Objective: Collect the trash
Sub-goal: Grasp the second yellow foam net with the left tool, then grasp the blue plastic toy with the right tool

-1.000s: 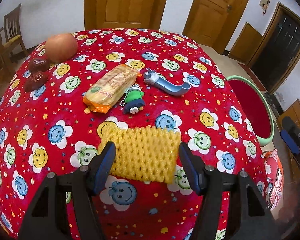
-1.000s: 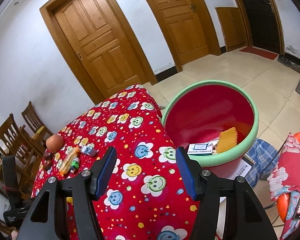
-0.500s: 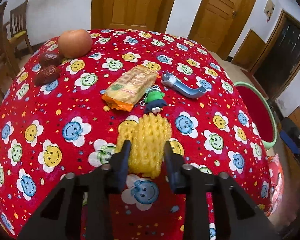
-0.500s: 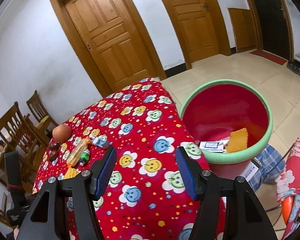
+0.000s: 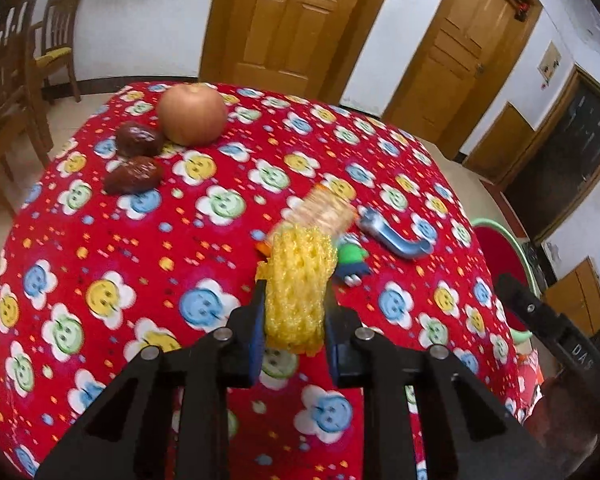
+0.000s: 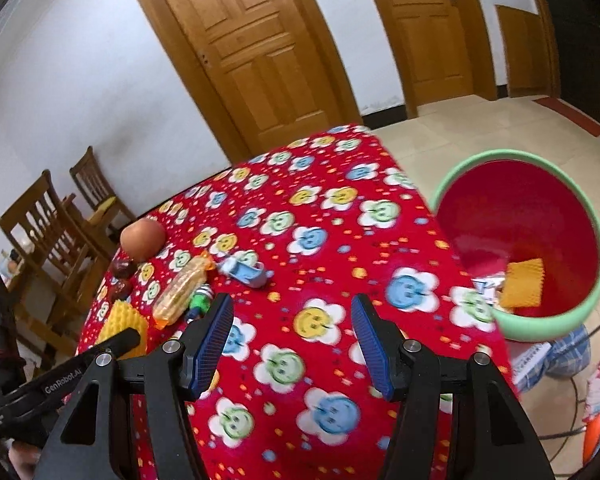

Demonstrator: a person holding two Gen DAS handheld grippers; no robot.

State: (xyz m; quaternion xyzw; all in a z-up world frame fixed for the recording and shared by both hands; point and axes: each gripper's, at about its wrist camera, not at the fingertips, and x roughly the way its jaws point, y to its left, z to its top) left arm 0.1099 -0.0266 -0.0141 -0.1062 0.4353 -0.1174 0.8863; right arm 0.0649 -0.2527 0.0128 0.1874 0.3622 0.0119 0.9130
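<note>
while the left gripper (image 5: 294,312) squeezes the yellow foam net (image 5: 298,280) between its blue pads, its jaws having just been closing down onto it, the net stands bunched into a narrow upright wad over the near middle of the red smiley tablecloth (image 5: 180,240). whether the net's lower edge touches the cloth, cannot tell. just beyond it, partly hidden by the wad, lies a clear biscuit packet (image 5: 326,210) with an orange end, blurred. right of the net, a small green toy figure (image 5: 352,260); farther right, a blue-grey curved handle piece (image 5: 396,236). far left on the cloth: an apple (image 5: 192,114) and two dark dried dates (image 5: 134,156) close beside it.

right gripper (image 6: 292,340) hangs over the right part of the table with jaws apart, nothing between them. off the table's right edge sits the red bin with green rim (image 6: 556,328), on the floor; inside it another yellow foam piece (image 6: 524,284) and a small carton, blurred. wooden chairs (image 6: 52,228) stand far left by the wall, two wooden doors (image 6: 252,48) behind the table.
</note>
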